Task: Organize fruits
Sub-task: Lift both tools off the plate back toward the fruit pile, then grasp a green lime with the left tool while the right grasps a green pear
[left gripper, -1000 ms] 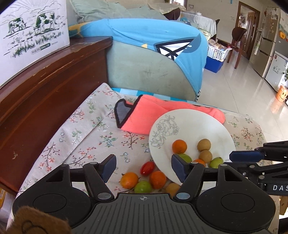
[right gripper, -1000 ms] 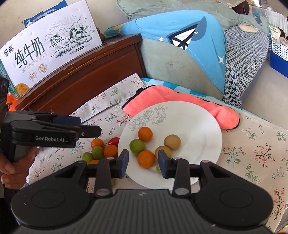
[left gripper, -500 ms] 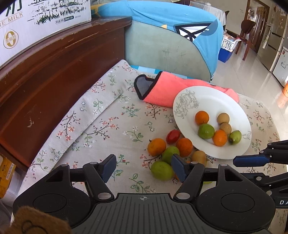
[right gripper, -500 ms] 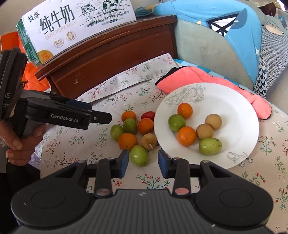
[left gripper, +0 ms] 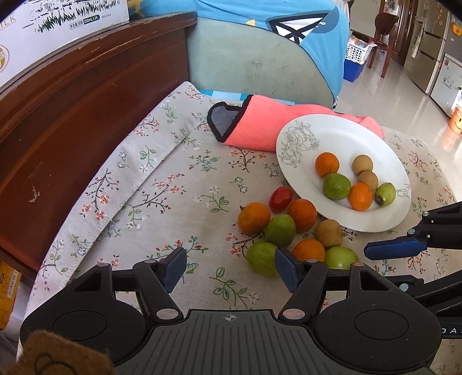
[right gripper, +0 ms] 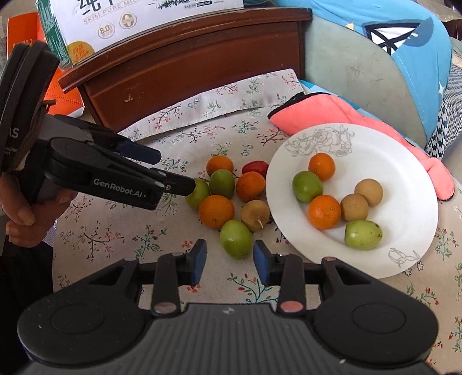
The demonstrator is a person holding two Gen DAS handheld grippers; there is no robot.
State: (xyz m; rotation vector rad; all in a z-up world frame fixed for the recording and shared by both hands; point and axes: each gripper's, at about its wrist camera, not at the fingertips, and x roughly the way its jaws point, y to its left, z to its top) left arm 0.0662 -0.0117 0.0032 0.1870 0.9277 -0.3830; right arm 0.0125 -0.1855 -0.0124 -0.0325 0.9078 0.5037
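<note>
A white plate (left gripper: 332,135) (right gripper: 375,150) on the floral cloth holds two oranges, two green fruits and two brown ones. Left of it lies a loose pile: oranges (right gripper: 216,211), green fruits, a brown fruit (right gripper: 255,215) and a red tomato (left gripper: 280,198). My right gripper (right gripper: 229,259) hovers over the near green fruit (right gripper: 235,238); a narrow gap shows between its jaws and nothing is gripped. My left gripper (left gripper: 229,269) is open over bare cloth, its right finger beside another green fruit (left gripper: 262,258). Each gripper also shows in the other view: left gripper (right gripper: 170,170), right gripper (left gripper: 389,251).
A pink mitt (left gripper: 260,127) lies behind the plate. A dark wooden cabinet (left gripper: 72,115) with a milk carton (right gripper: 130,17) on it stands at the left. A sofa draped in blue cloth (left gripper: 288,34) is at the back. A hand (right gripper: 20,210) holds the left gripper.
Both grippers have drawn back from the plate and sunk toward the loose pile, so the pile now lies just ahead of their fingers. Neither jaw gap has changed.
</note>
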